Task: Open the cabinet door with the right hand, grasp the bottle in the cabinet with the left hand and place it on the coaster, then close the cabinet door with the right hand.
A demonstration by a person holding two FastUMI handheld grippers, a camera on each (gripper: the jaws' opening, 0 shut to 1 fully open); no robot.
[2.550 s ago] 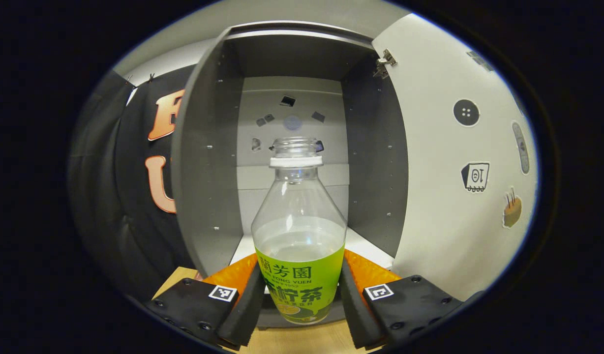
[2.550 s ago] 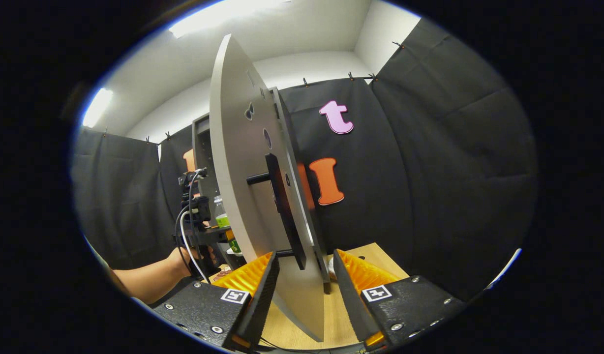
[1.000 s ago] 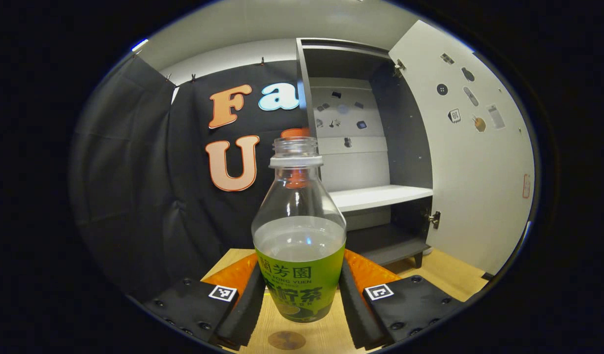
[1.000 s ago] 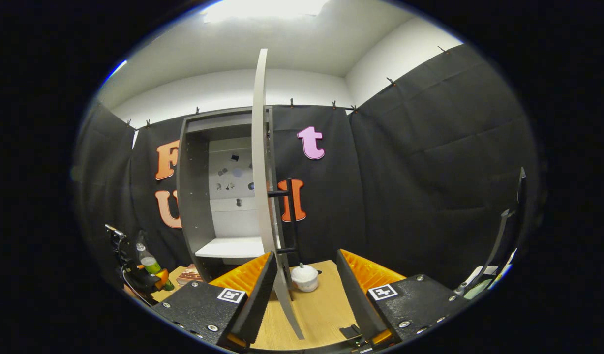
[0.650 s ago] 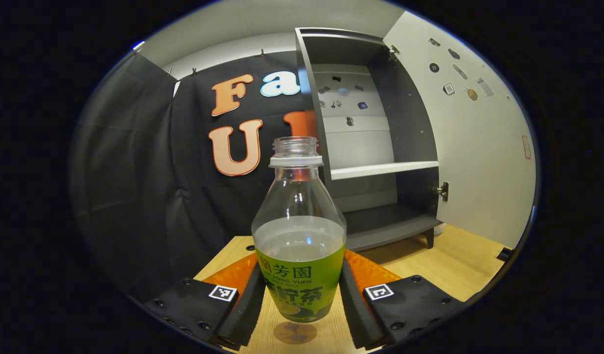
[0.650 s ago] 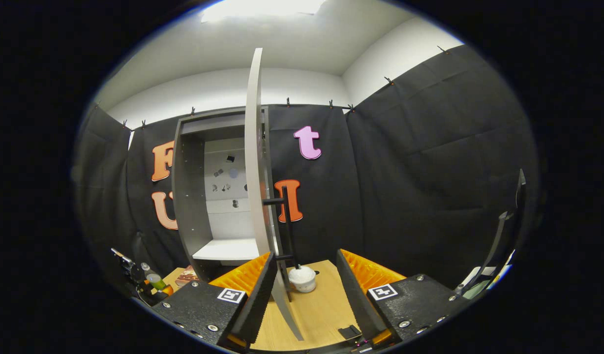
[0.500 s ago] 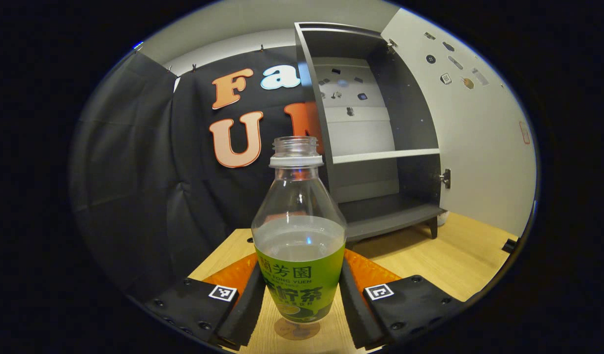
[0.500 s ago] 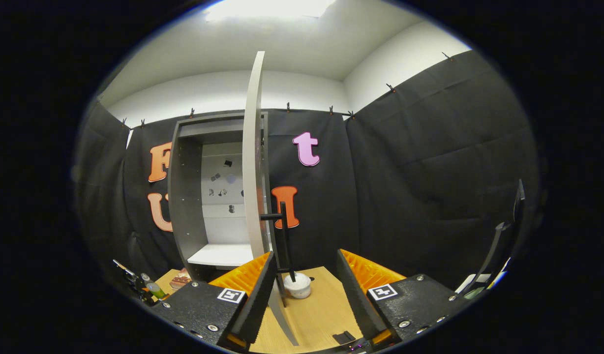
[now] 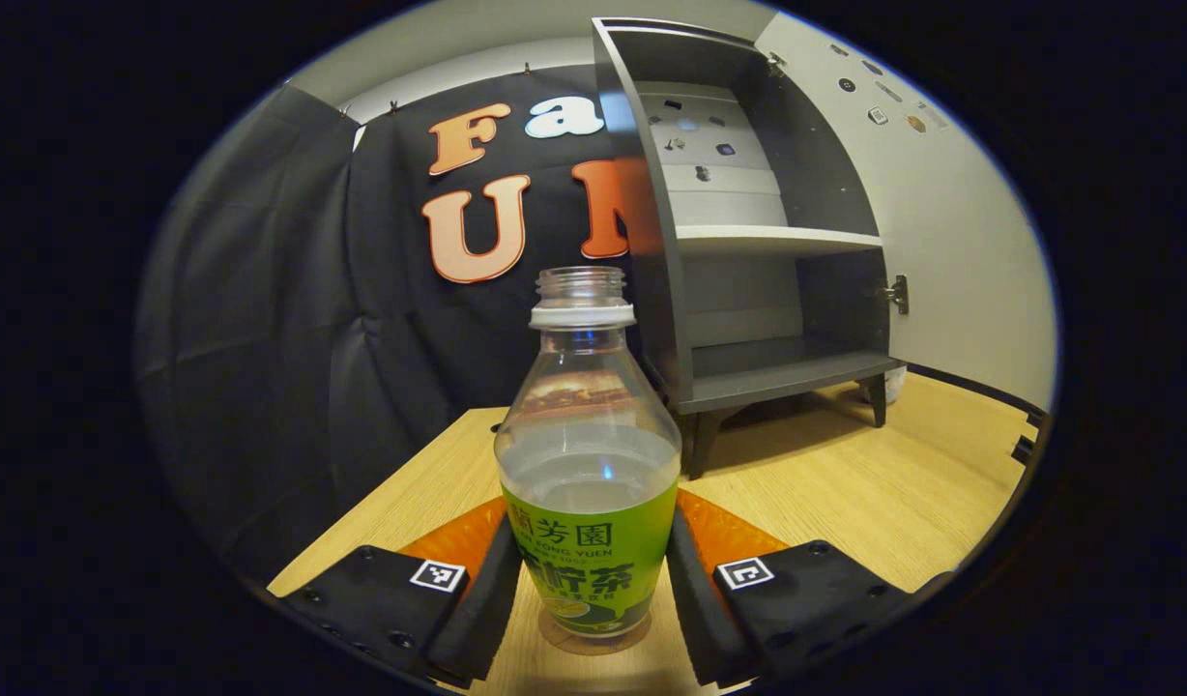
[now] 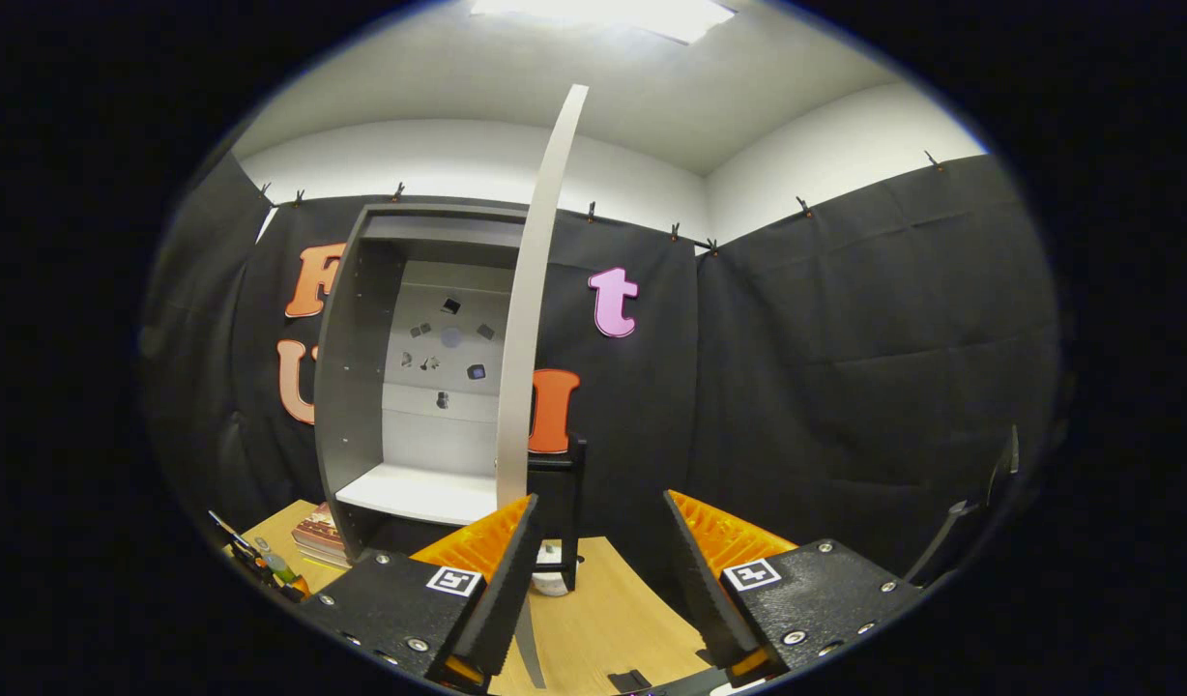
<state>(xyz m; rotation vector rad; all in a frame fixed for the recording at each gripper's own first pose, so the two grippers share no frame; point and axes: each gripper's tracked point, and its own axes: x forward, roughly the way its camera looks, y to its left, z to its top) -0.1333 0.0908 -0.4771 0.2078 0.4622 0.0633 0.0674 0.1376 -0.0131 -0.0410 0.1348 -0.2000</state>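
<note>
A clear bottle (image 9: 588, 454) with a green label and no cap stands upright between the fingers of my left gripper (image 9: 589, 546), which is shut on its labelled lower half. Its base is over a round brown coaster (image 9: 593, 642) on the wooden table; I cannot tell whether they touch. The grey cabinet (image 9: 748, 242) stands open behind to the right, its shelf bare. In the right gripper view the door (image 10: 534, 290) is seen edge-on, with its black handle (image 10: 566, 503) just beyond the fingers. My right gripper (image 10: 593, 580) is open and holds nothing.
The wooden table (image 9: 845, 483) stretches to the right of the bottle. A stack of books (image 10: 318, 536) lies beside the cabinet's foot. A small white cup (image 10: 553, 582) sits on the table behind the door. The left gripper with the bottle (image 10: 265, 565) is low at the left.
My left gripper carried the bottle out of the cabinet and lowered it over the coaster. My right gripper let go of the door and drew back; the door stays open.
</note>
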